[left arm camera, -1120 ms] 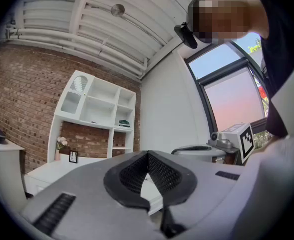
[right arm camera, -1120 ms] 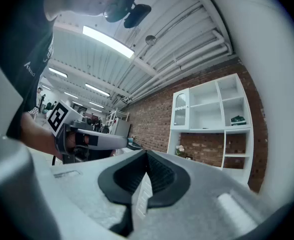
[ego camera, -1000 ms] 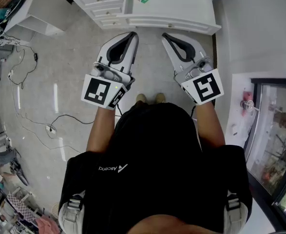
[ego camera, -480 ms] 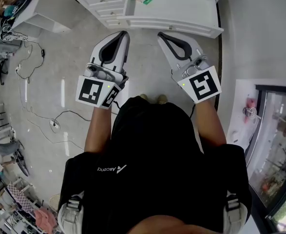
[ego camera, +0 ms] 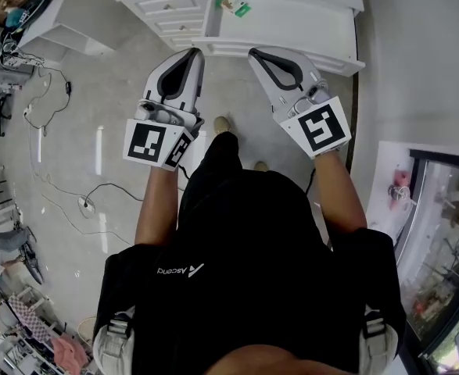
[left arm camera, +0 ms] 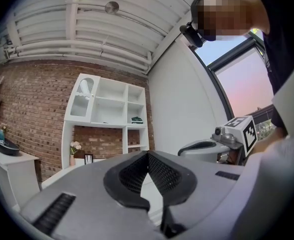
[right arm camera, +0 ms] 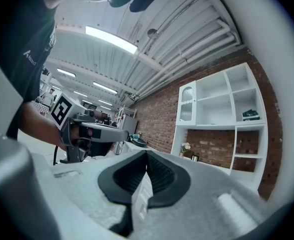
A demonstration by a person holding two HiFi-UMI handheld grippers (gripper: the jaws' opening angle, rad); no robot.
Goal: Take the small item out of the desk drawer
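Observation:
In the head view I stand in front of a white desk [ego camera: 292, 23] whose stack of drawers [ego camera: 170, 10] at its left end is closed. The small item inside is hidden. A green thing [ego camera: 235, 6] lies on the desktop. My left gripper [ego camera: 195, 53] and right gripper [ego camera: 253, 53] are held side by side in the air just short of the desk's front edge, both shut with nothing between the jaws. The left gripper view shows the left gripper [left arm camera: 148, 154] with its tips touching, and the right gripper view shows the same for the right gripper [right arm camera: 147, 154].
Cables [ego camera: 65, 170] trail over the floor at the left. A white side table [ego camera: 65, 18] stands at the far left. A glass-fronted cabinet [ego camera: 448, 233] is at the right. A white shelf unit [left arm camera: 109, 104] stands above the desk against the brick wall.
I have stepped towards the desk, with one foot now forward. Both grippers have drawn nearer to the desk's front edge and stay shut.

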